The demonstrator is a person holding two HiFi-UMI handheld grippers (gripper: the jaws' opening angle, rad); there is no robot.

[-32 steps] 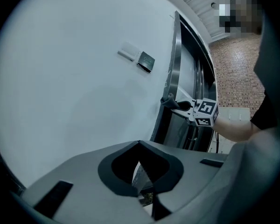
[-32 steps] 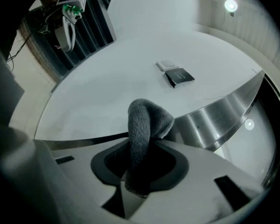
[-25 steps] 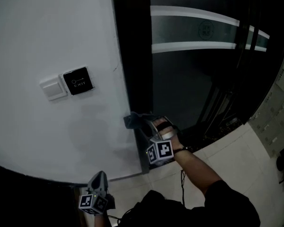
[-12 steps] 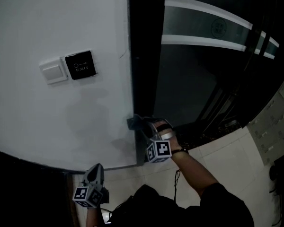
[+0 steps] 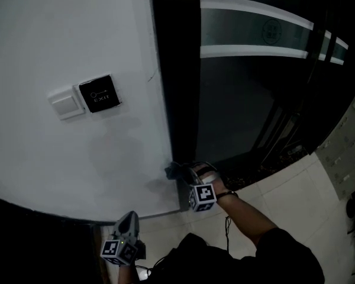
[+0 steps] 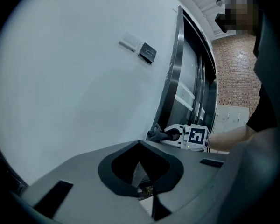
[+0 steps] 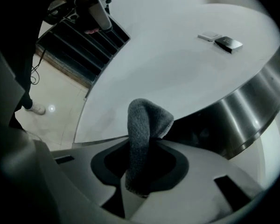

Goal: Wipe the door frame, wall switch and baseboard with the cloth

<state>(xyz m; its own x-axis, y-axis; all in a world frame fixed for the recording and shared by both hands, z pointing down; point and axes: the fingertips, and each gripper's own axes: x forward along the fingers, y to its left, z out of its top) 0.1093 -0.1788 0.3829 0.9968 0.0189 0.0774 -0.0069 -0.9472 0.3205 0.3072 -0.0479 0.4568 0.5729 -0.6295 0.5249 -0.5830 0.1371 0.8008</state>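
Now the right tool pinches the gray cloth by the door frame; the left tool is closed.

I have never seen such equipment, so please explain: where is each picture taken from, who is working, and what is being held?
There is no robot here. A person holds a two-jaw hand tool, called a gripper, in each hand. The head view comes from a camera on the person's head, looking down. The other two views come from a camera on each gripper, looking along its jaws.

The right gripper is shut on a grey cloth. It holds the cloth low, where the white wall meets the dark door frame; I cannot tell whether it touches. The left gripper hangs lower, jaws together, with nothing in them.

On the wall are a white switch and a black exit button. The floor is pale tile.
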